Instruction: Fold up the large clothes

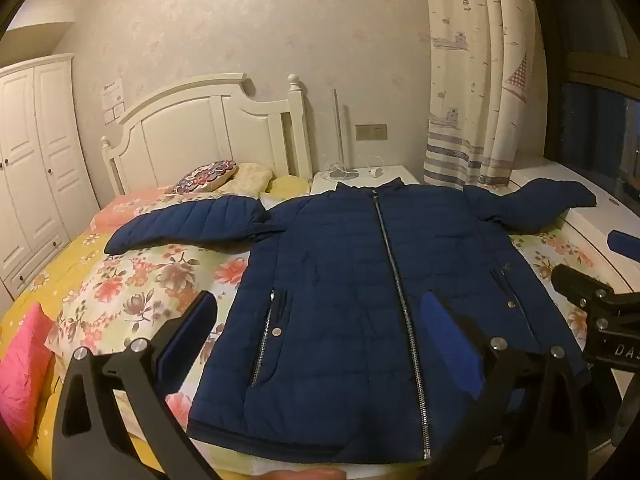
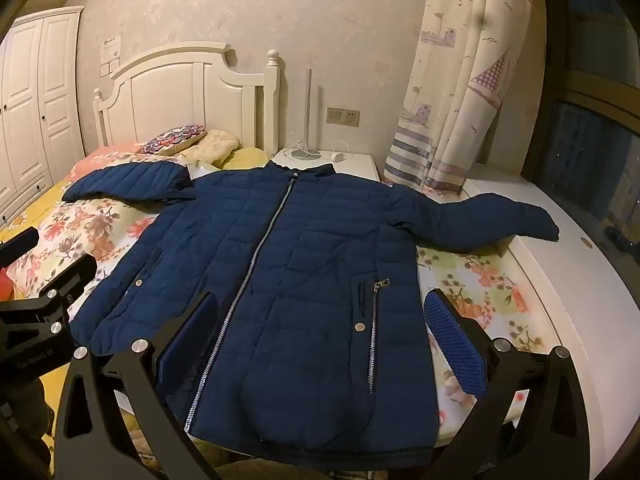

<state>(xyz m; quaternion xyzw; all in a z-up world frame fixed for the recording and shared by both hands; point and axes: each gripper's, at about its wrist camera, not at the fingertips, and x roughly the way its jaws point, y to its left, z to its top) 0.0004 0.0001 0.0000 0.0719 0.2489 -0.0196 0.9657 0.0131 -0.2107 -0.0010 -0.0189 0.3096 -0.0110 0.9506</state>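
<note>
The navy padded jacket (image 1: 352, 280) lies flat and zipped, front up, on the flowered bed (image 1: 132, 280), collar toward the headboard (image 1: 200, 120) and both sleeves spread wide, so I judge the folding has not yet begun. My left tongs (image 1: 320, 344) and right tongs (image 2: 320, 344) both hang released and empty above the hem. Next I reckon each must reach out to a sleeve and bring it in across the chest

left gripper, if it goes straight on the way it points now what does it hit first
Most likely the navy quilted zip-up jacket spread flat on the floral bedsheet. The left gripper tilts down at its lower front, jaws open; depth is uncertain.
</note>
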